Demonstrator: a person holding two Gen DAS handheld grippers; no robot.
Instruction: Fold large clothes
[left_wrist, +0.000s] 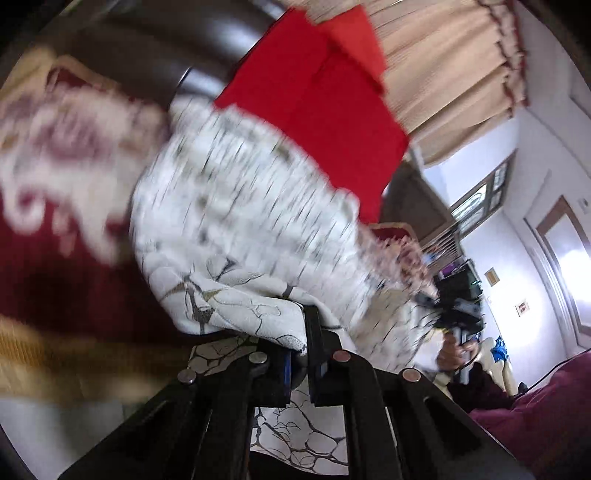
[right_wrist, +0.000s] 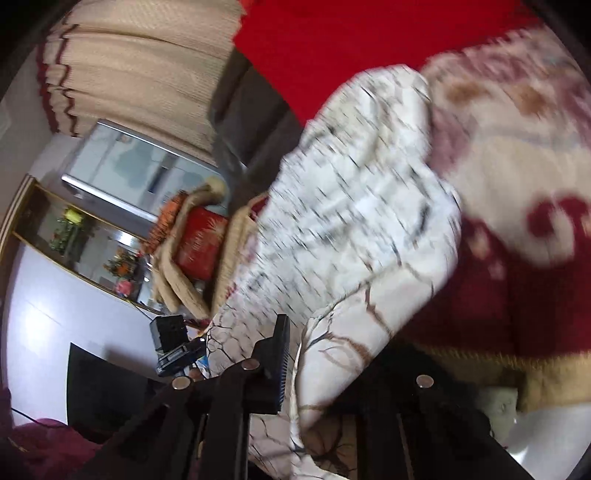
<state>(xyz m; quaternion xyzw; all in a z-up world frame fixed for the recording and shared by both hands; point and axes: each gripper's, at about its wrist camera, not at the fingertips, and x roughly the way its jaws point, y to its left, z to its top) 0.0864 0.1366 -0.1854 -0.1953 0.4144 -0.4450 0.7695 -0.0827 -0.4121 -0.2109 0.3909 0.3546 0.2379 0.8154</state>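
Note:
A large white garment (left_wrist: 240, 206) printed with thin dark branching lines hangs blurred between both grippers, above a red and cream blanket (left_wrist: 55, 147). My left gripper (left_wrist: 301, 343) is shut on a bunched edge of the garment, which spills over its fingers. In the right wrist view the same garment (right_wrist: 351, 221) runs between the fingers of my right gripper (right_wrist: 314, 343). Its left finger (right_wrist: 280, 354) presses against the cloth, and the other finger is hidden under the fabric. Across the stretched cloth, a hand holds the right gripper (left_wrist: 454, 317), while the left gripper (right_wrist: 173, 347) shows at the garment's other end.
Two red pillows (left_wrist: 325, 110) lean against a dark headboard (left_wrist: 147, 48) behind the blanket (right_wrist: 517, 184). Beige curtains (left_wrist: 443, 74) hang beyond. A cluttered shelf with a red box (right_wrist: 199, 243) and a mirror stands at the left of the right wrist view.

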